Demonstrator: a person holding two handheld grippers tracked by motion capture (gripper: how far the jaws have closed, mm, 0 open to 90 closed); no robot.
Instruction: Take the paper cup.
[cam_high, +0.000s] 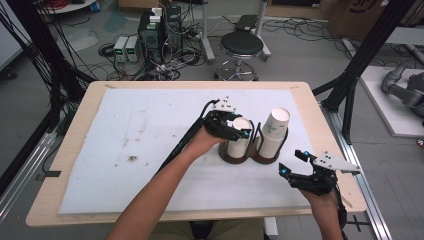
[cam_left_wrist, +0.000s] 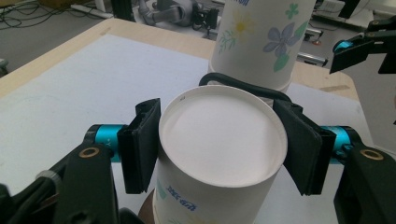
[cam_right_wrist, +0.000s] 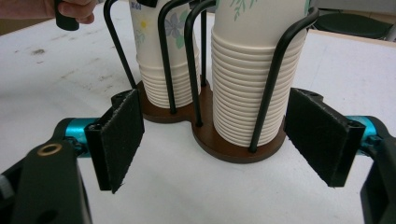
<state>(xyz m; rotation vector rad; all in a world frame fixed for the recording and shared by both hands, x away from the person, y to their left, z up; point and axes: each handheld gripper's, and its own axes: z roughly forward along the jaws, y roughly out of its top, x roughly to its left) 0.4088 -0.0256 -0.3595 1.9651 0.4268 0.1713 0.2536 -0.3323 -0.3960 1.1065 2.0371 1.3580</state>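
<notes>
A: The left tongs (cam_high: 235, 127) are sitting over the left stack of paper cups (cam_high: 238, 142), and in the left gripper view the two black pads (cam_left_wrist: 140, 144) are pressing on either side of the top cup (cam_left_wrist: 219, 140), just under its upturned white base. Those tongs are clamped on that cup.

B: And the stacks are standing upside down in a cup holder (cam_high: 250, 155) with a dark brown base and black wire loops, right of the middle of the surface (cam_high: 150, 130), which is wearing a white sheet.

A: The right stack (cam_high: 274, 132) is standing taller, just beside the left one, floral print showing on its top cup.

B: The right tongs (cam_high: 295, 165) are hovering near the front right corner of the sheet, a short way to the near right of the holder. In the right gripper view they are standing wide apart with nothing between the pads, the holder's base (cam_right_wrist: 224, 149) lying ahead of them.

A: That view is also catching the ribbed rims of the nested cups in both stacks, and a hand (cam_right_wrist: 70, 9) at the top left.

B: The cup in the left tongs is sitting on its stack, inside the wire loops.
</notes>
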